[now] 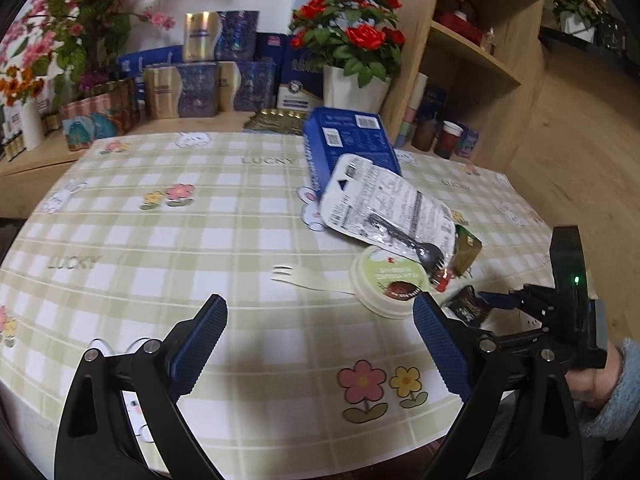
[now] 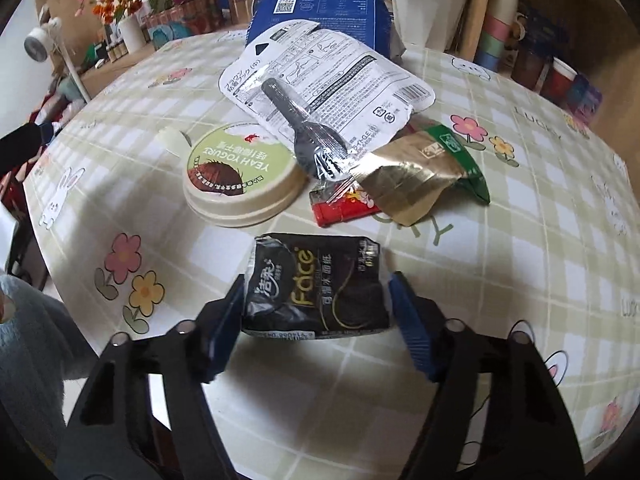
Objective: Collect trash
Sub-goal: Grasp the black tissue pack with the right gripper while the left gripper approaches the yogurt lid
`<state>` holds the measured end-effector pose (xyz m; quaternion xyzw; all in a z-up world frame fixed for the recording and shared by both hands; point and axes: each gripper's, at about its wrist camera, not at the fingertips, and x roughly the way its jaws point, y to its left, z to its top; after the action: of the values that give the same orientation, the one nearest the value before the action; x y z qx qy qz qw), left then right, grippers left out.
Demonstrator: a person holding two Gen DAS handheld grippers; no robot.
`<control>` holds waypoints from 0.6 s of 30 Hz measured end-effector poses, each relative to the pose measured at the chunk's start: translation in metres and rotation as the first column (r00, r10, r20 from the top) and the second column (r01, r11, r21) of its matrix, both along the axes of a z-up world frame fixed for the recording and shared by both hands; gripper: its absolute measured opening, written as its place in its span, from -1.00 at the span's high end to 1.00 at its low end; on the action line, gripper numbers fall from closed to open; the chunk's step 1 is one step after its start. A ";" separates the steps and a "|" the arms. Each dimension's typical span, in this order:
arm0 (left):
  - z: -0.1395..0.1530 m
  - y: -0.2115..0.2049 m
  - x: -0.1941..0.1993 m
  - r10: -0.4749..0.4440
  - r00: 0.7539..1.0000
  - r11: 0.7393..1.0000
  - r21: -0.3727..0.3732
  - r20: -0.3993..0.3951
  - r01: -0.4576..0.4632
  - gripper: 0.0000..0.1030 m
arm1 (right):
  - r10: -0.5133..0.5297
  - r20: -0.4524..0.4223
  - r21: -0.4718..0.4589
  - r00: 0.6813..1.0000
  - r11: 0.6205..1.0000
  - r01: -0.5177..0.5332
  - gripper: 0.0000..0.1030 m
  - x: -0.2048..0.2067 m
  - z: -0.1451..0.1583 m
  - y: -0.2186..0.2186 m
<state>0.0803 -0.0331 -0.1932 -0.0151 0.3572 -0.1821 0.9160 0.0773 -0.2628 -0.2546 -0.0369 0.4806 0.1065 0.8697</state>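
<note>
A black tissue pack lies flat on the checked tablecloth near the table's front edge. My right gripper straddles it, with a blue pad against each side. The left wrist view shows that gripper and the pack at the right. Beyond the pack are a round yoghurt lid, a red wrapper, a gold and green wrapper, and a wrapped black spoon on white packaging. My left gripper hangs open over the cloth, holding nothing. A white fork lies just beyond it.
A blue box lies behind the trash pile. Potted red roses, gift boxes and pink flowers line the counter behind the table. A wooden shelf with cups stands at the right. A grey-sleeved hand holds the right gripper.
</note>
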 end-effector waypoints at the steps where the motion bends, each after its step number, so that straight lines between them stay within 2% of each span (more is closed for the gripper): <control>1: -0.001 -0.003 0.002 -0.009 1.000 1.000 0.007 0.000 0.009 -0.78 | -0.002 0.001 0.006 1.000 1.000 0.002 -0.28 0.000 0.000 -0.001; 18: -0.012 -0.019 0.024 -0.048 0.999 0.999 0.019 -0.014 0.049 -0.78 | -0.059 0.062 0.110 0.996 0.993 0.052 -0.24 -0.004 0.023 -0.020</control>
<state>0.1041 -0.0520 -0.2056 0.0013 0.3655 -0.2007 0.9089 0.0733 -0.2827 -0.2317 0.0200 0.4465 0.1070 0.8881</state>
